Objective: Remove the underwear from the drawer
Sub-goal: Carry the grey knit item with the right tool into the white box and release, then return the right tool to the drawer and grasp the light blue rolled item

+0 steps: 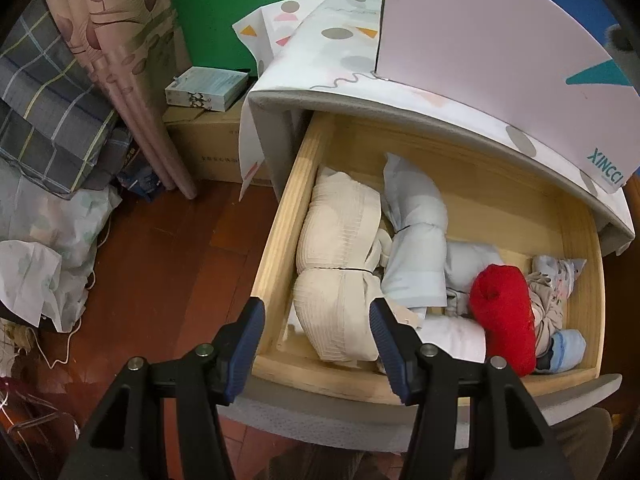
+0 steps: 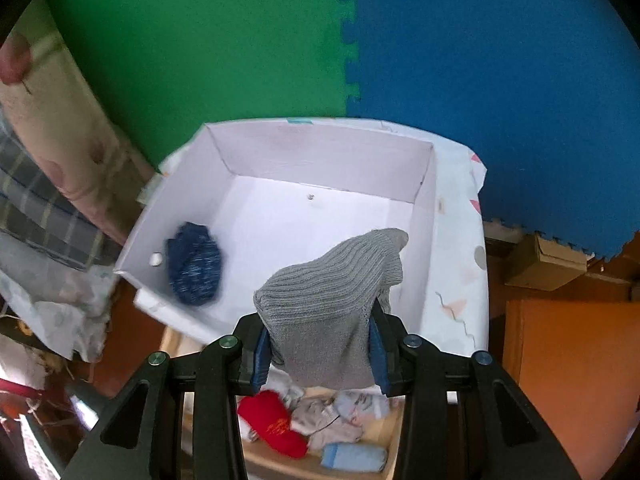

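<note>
We see our right gripper clamped on a grey ribbed knit piece, its blue pads pressing the fabric from both sides, with the loose end flopping forward over a white box that sits on top of the cabinet. Inside that box, near its left wall, lies a dark blue rolled bundle. Below the gripper a bit of the open drawer shows, with a red roll and a light blue roll in it. Our left gripper hangs over the front left corner of the wooden drawer, jaws partly apart and holding nothing; a cream ribbed bundle lies in the drawer below the gap between its fingers. To the right of that bundle lie a pale blue roll, the red roll and some patterned pieces.
</note>
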